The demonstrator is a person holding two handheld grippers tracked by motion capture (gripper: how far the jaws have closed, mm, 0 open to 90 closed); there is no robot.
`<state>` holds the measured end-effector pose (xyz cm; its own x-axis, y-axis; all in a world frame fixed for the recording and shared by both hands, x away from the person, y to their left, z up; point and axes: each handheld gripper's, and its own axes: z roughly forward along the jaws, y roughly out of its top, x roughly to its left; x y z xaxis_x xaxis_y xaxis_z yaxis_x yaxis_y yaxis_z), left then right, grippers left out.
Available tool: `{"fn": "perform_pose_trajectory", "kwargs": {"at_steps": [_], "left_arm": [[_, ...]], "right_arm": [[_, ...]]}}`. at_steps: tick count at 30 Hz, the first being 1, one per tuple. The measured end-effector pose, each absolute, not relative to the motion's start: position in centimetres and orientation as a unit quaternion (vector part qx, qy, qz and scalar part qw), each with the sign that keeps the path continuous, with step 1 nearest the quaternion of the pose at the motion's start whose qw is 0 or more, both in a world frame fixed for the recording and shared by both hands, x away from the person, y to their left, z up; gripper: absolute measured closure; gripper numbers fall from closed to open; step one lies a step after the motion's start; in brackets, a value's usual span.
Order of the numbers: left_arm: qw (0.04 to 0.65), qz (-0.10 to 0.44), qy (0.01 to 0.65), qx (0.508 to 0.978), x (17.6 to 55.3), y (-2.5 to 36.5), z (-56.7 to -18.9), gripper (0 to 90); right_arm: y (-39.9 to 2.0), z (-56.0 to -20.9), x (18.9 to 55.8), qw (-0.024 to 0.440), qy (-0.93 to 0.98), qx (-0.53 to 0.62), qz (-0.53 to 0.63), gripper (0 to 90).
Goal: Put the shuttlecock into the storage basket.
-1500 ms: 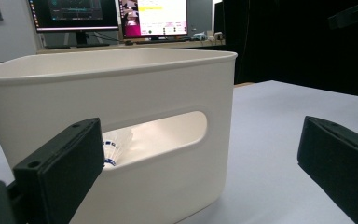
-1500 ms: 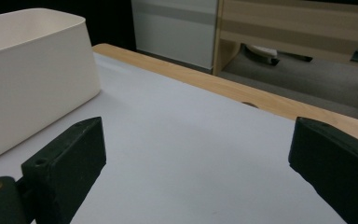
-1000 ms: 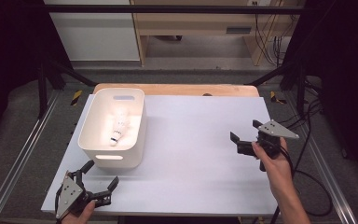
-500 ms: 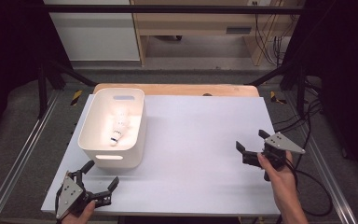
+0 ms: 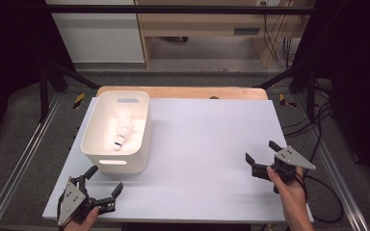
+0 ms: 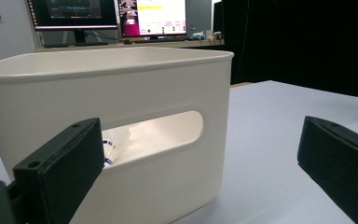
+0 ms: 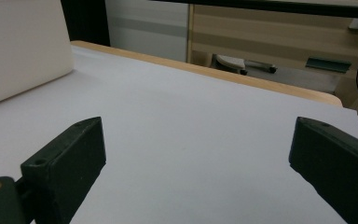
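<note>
A white plastic bin (image 5: 99,144) stands on the left half of the white table (image 5: 207,144). Inside it lie white shuttlecocks (image 5: 120,137) with blue bands. In the left gripper view the bin (image 6: 121,93) is close ahead, and a shuttlecock (image 6: 114,144) shows through its handle slot. My left gripper (image 5: 106,180) is open at the front left corner, just short of the bin's near wall, holding nothing. My right gripper (image 5: 261,150) is open near the front right edge, over bare table, with nothing between its jaws. The right gripper view has the bin's wall (image 7: 18,46) at far left.
A wooden board edge (image 5: 183,91) runs along the table's far side. Metal frame rails (image 5: 24,159) flank the table, and cables (image 5: 318,192) trail off at the right. Monitors (image 6: 107,16) stand behind the bin in the left gripper view.
My right gripper has drawn back toward the front right edge of the table and lowered. The left gripper has stayed put.
</note>
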<state>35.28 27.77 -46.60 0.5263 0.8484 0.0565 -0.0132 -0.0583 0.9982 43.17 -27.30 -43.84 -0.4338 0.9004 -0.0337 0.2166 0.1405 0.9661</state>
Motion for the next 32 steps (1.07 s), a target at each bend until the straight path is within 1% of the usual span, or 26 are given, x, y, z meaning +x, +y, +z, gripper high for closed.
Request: {"fn": "perform_pose_trajectory", "kwargs": {"at_steps": [10,19,22,32], "left_arm": [[0.611,0.351,0.338,0.624,35.3,28.0,-46.6,0.7],[0.615,0.348,0.334,0.624,35.2,27.6,-46.4,0.7],[0.628,0.331,0.345,0.614,35.3,27.6,-46.4,0.8],[0.619,0.342,0.342,0.618,35.4,27.6,-46.5,0.9]], "right_arm": [[-27.3,-45.0,42.8,0.337,0.674,0.404,0.518,4.1],[-26.3,-45.9,42.5,0.325,0.679,0.385,0.534,3.8],[-26.0,-46.2,42.4,0.321,0.681,0.38,0.537,3.8],[-25.0,-47.0,42.3,0.313,0.686,0.367,0.544,3.9]]}}
